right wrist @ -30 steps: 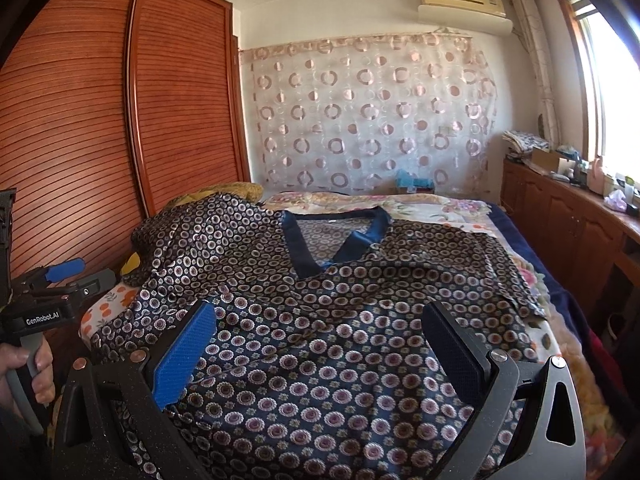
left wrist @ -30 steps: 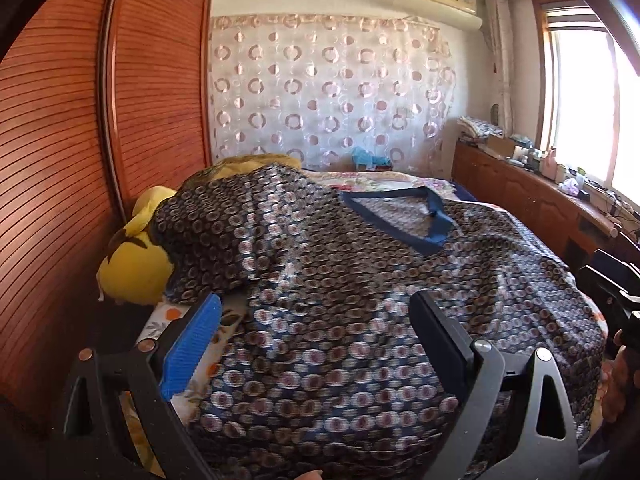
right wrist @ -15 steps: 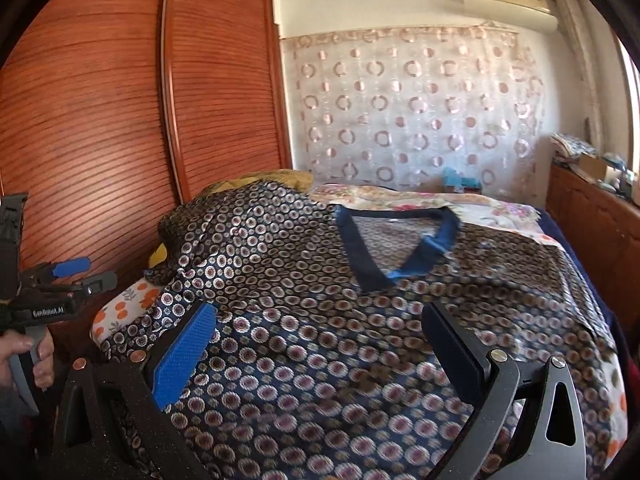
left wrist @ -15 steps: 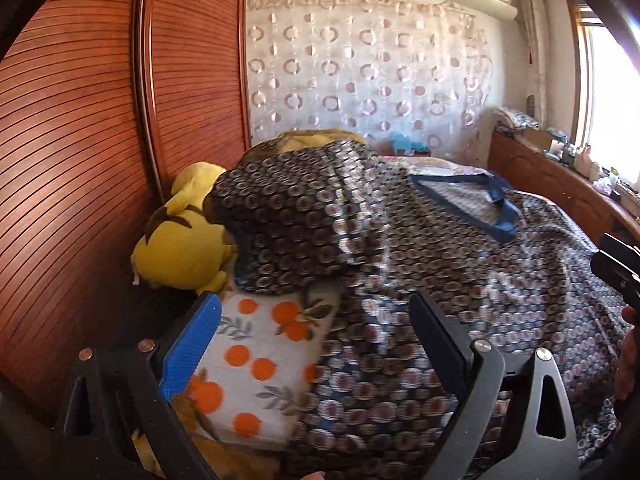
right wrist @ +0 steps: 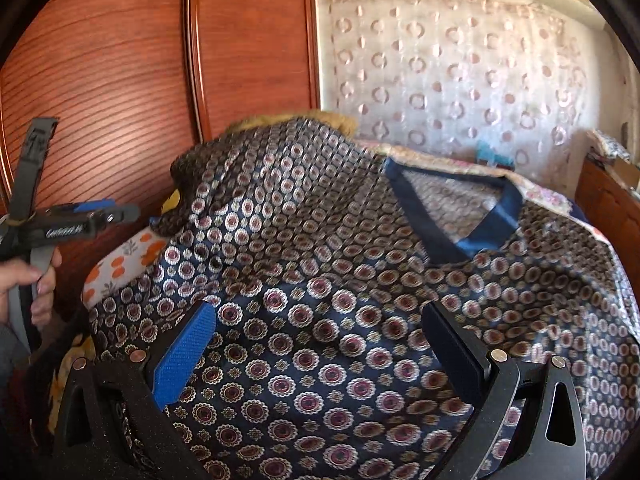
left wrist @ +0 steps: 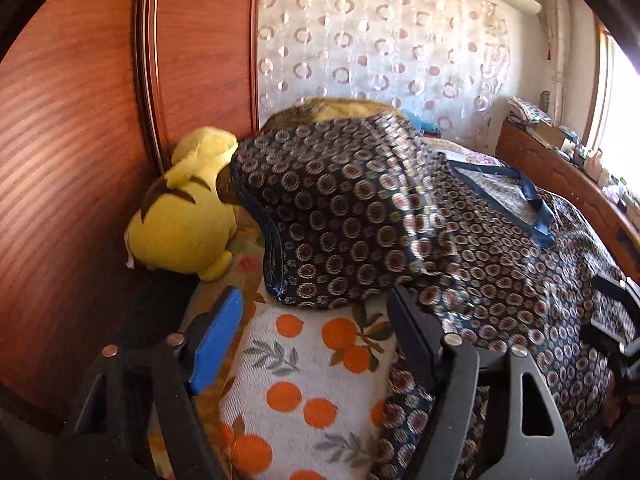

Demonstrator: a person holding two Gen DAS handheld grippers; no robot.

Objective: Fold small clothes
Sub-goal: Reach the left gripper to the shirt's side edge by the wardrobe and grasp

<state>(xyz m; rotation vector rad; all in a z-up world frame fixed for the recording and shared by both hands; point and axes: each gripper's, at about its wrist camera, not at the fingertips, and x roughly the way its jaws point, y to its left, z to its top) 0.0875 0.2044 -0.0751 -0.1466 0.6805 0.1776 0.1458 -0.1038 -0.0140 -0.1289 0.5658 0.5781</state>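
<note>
A dark blue patterned top (right wrist: pixel 320 300) with a plain blue V-neck collar (right wrist: pixel 492 224) lies spread face up on the bed. Its left sleeve (left wrist: pixel 336 216) drapes over a raised bump by the wardrobe. My left gripper (left wrist: pixel 316 332) is open and empty, over an orange-print cushion (left wrist: pixel 304 384) just short of the sleeve's hem. It also shows at the left of the right wrist view (right wrist: pixel 80 220). My right gripper (right wrist: pixel 320 344) is open and empty, low over the top's lower body.
A yellow plush toy (left wrist: pixel 184 224) lies against the red-brown wardrobe doors (left wrist: pixel 80 140) at the left. A circle-print curtain (right wrist: pixel 460 80) hangs behind the bed. A wooden cabinet (left wrist: pixel 560 184) with clutter runs along the right under the window.
Both grippers have swung left toward the wardrobe side. The left one now faces the sleeve and cushion instead of the top's body. Both stayed open.
</note>
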